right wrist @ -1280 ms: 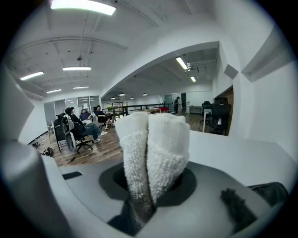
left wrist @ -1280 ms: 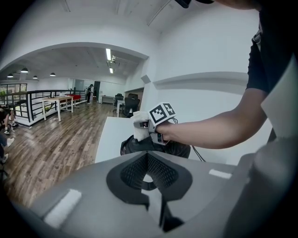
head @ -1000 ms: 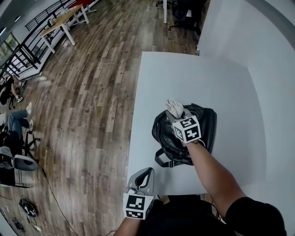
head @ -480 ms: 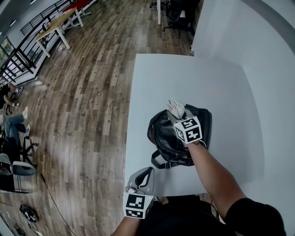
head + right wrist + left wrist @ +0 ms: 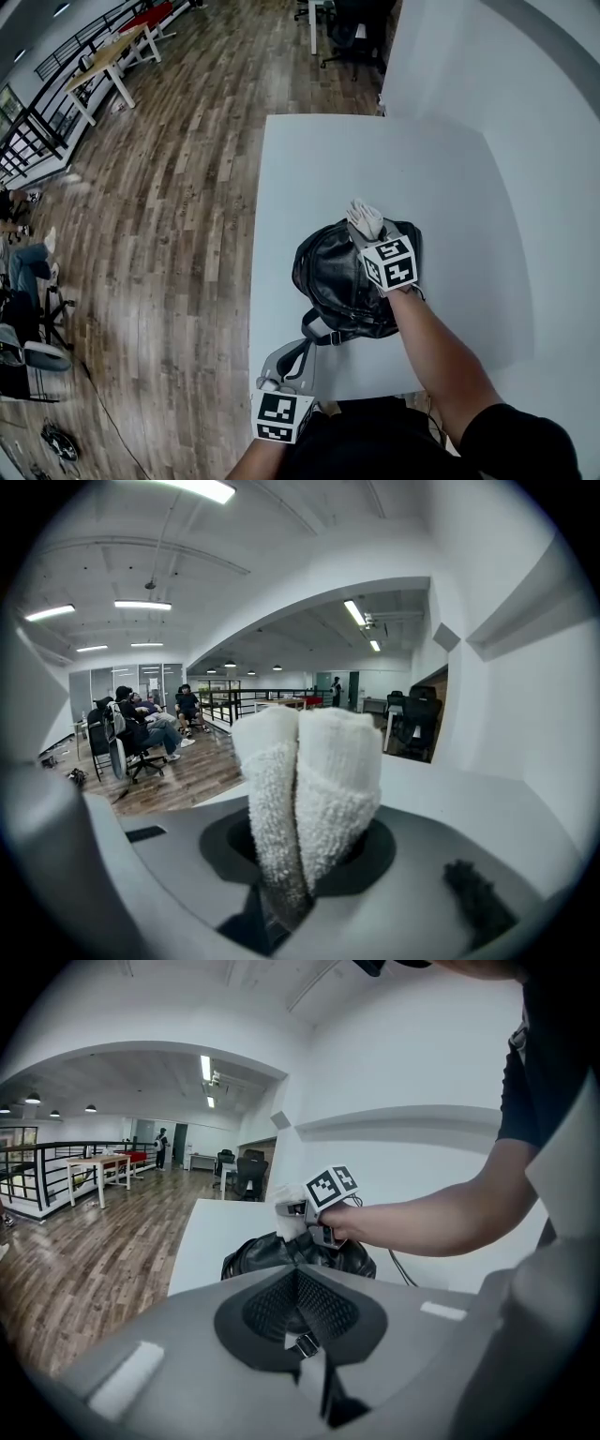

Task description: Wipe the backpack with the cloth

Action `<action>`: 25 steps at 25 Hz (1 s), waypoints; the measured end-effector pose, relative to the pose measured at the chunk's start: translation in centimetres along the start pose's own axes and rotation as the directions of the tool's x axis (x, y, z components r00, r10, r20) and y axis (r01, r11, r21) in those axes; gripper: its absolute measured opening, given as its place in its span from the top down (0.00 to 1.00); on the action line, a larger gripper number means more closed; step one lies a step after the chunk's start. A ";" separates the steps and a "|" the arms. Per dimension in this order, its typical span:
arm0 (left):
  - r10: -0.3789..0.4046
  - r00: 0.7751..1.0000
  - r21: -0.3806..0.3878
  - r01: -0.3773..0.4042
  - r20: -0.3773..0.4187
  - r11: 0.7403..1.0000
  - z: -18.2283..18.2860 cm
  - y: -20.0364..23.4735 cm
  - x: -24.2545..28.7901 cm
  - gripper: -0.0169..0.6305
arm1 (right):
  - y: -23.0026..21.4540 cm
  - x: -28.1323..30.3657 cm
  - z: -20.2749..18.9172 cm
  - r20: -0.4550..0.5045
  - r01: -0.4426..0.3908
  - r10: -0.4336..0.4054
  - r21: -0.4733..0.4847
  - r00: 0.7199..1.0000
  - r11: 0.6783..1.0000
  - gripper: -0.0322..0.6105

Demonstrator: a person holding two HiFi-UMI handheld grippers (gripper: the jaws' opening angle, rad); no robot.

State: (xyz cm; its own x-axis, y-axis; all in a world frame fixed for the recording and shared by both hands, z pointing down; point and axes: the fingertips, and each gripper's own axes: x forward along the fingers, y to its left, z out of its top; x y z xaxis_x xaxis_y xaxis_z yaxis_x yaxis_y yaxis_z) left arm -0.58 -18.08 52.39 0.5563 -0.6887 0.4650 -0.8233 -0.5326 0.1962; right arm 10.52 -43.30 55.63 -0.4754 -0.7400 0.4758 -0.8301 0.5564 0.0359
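Note:
A black leather backpack [image 5: 342, 277] lies on the white table [image 5: 309, 169], toward its near edge. My right gripper [image 5: 367, 232] rests over the backpack's far top and is shut on a rolled white cloth [image 5: 364, 219], which fills the right gripper view [image 5: 305, 789]. My left gripper [image 5: 298, 352] sits at the table's near edge, its jaws together on the backpack's strap [image 5: 314, 336]. The strap's buckle [image 5: 302, 1342] shows between those jaws. The left gripper view also shows the backpack [image 5: 258, 1252] ahead and the cloth [image 5: 287, 1211] on top of it.
A white wall [image 5: 525, 112] runs along the table's right side. The wooden floor [image 5: 169, 216] drops away to the left. Desks [image 5: 103, 61] and office chairs [image 5: 352, 28] stand far off, and seated people [image 5: 141, 724] are at the far left.
The backpack and its strap have shifted slightly left and nearer to my left gripper. The right gripper has slid right with the cloth across the backpack's top.

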 end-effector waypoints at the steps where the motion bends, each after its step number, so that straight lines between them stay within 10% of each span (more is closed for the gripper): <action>1: -0.002 1.000 0.002 0.002 0.001 1.000 0.1 -0.1 0.1 0.96 | -0.2 -0.2 0.0 0.001 0.004 -0.004 0.000 1.000 1.000 0.81; 25: -0.088 0.996 0.046 0.087 0.024 0.995 1.6 -3.1 1.0 0.96 | -5.6 -7.0 1.9 0.061 0.129 -0.131 0.041 0.989 0.991 0.81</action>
State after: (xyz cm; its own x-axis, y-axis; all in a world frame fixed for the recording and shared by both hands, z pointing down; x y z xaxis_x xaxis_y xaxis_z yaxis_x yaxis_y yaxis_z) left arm 2.68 -17.90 50.88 0.6295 -0.6507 0.4247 -0.7656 -0.6126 0.1962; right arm 17.95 -42.01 50.45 -0.3792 -0.8282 0.4127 -0.8957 0.4404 0.0608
